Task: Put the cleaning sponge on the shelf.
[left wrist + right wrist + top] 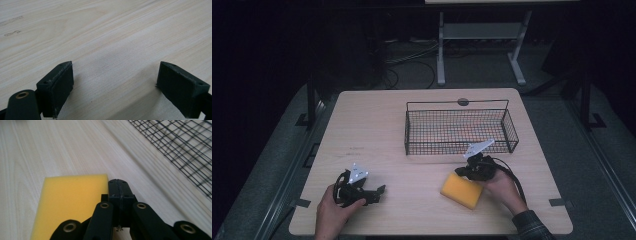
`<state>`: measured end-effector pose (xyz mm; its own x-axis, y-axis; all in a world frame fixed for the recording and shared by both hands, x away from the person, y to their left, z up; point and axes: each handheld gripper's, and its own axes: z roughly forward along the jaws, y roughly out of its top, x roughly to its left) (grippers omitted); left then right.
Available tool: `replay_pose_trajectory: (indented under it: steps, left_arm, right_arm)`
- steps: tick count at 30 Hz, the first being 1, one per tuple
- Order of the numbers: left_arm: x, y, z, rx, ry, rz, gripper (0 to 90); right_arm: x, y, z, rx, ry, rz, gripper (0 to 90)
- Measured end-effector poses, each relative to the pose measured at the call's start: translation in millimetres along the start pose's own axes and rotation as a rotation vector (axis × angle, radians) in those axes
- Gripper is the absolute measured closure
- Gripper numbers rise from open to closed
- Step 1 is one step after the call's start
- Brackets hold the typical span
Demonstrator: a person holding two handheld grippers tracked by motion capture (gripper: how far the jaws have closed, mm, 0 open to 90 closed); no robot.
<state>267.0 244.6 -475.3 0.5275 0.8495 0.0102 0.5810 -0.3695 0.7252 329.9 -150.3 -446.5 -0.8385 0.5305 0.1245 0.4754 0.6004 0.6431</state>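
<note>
A yellow sponge (462, 190) is seen lying flat on the light wooden table (412, 125), toward the near right part of the top and well in front of the black wire basket (460, 131), which stands at the far right centre. The right gripper (460, 173) is held by the right hand (501, 185) just beside the sponge's far right corner, its tip at or just over that corner in the high view. In the right gripper view the right gripper (120, 187) is recorded with both jaws pressed together, nothing between them; the sponge (71, 202) lies immediately to the left of the closed tip, its edge alongside the jaws, and contact cannot be settled. The basket mesh (185, 152) is seen apart at the upper right of that view. The left gripper (381, 190) is held by the left hand (334, 210) at the near left of the table, well apart from the sponge, jaws pointed toward the right. In the left gripper view the left gripper (115, 77) is noted with jaws spread wide, bare table grain (105, 37) between and beyond them, nothing grasped
</note>
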Motion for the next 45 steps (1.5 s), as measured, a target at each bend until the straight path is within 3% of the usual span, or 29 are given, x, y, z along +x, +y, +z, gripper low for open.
replay_pose_trajectory:
  steps: [6, 11, 15, 22, 26, 30, 39, 45]
  left_arm:
    - [-0.1, 0.0, 0.0, 0.000, 0.001, 0.000, 13.0]
    - [-0.2, -0.1, 0.0, 0.000, 0.001, -0.001, 13.0]
    - [-0.1, -0.1, 0.0, 0.000, 0.001, -0.001, 13.0]
    - [-0.2, -0.1, 0.0, 0.000, 0.001, -0.001, 13.0]
    - [-0.1, -0.1, 0.0, 0.000, 0.001, -0.001, 13.0]
    - [-0.2, -0.1, 0.0, 0.000, 0.001, -0.001, 13.0]
    - [-0.2, -0.1, 0.0, 0.000, 0.001, -0.001, 13.0]
    - [-0.2, -0.1, 0.0, -0.001, 0.002, -0.001, 13.0]
  right_arm:
    - [5.9, 3.7, 4.5, 0.013, 0.011, -0.025, 89.9]
    - [7.5, 3.9, 0.6, 0.021, 0.008, -0.014, 89.6]
    - [6.1, 2.8, -5.6, 0.027, -0.004, 0.006, 82.4]
    - [1.6, -0.4, -12.3, 0.031, -0.037, 0.048, 60.9]
    - [-3.1, -2.2, -17.6, 0.040, -0.032, 0.095, 41.5]
    - [-3.8, -2.4, -26.8, 0.049, -0.061, 0.120, 28.9]
    - [1.2, 0.8, -43.0, 0.113, -0.061, 0.097, 12.7]
    - [11.1, 1.4, -48.8, 0.160, -0.039, 0.043, 1.9]
